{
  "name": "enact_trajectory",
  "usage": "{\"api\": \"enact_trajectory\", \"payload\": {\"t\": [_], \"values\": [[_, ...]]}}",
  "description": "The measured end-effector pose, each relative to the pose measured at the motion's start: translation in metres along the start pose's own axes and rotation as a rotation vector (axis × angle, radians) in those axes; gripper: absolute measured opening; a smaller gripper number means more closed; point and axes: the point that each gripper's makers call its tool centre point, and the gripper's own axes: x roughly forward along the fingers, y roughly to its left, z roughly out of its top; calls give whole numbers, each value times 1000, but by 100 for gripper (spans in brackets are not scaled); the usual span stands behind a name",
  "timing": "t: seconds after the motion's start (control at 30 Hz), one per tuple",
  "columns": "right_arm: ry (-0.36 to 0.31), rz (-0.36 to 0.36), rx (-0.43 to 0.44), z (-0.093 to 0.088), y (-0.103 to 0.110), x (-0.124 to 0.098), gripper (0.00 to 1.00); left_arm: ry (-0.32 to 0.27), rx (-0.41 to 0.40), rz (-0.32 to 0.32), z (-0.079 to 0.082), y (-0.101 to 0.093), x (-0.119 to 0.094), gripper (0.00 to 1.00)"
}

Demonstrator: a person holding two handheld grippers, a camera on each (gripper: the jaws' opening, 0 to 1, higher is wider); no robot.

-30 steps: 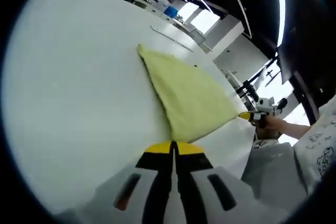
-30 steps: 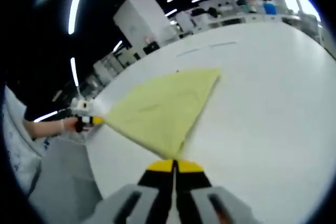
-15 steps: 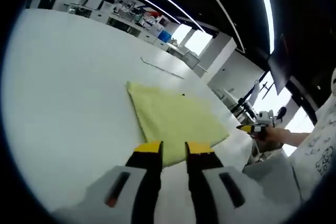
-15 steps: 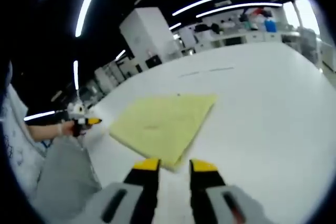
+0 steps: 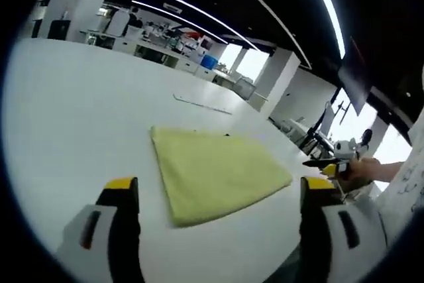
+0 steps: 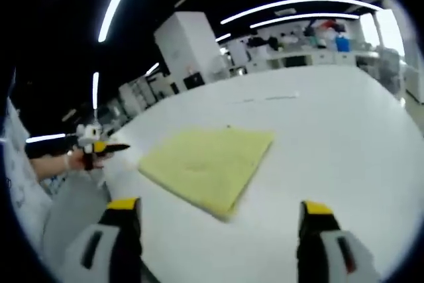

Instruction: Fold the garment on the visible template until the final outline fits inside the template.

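Both grippers are now standing with jaws wide apart and holding nothing, having let go of the corners they were pinching a second ago and pulled back. Left gripper [image 5: 218, 193] and right gripper [image 6: 215, 213] are hovering just off the yellow garment [image 5: 215, 171], which is lying flat and folded on the white surface [image 5: 73, 104]. Judging by this, the fold is being released; next comes checking the outline against the template, whose faint marks I cannot make out clearly.

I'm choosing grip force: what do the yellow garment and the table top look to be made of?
The garment looks like soft matte woven or knit cloth, going by its limp folded edges and faint creases. The table looks like a smooth, hard white surface, perhaps laminate, with a dull even sheen; the exact material is unclear.
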Motion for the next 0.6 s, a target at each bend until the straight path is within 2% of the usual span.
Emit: {"api": "enact_trajectory", "payload": {"t": [0.07,0.1,0.17,0.23,0.4,0.6], "values": [[0,31,16,0,13,3,99,45,71,8,-2,-1,0,99],[14,44,12,-2,18,4,99,40,79,11,-1,-3,1,99],[38,49,-36,-6,24,7,99,29,65,10,1,-5,2,99],[56,46,-48,-9,25,10,99,24,68,-1,1,-7,1,99],[33,43,-38,-4,28,11,99,31,44,-6,-3,-6,0,99],[29,18,-12,-9,27,8,99,-5,15,-7,3,-3,-1,99]]}}
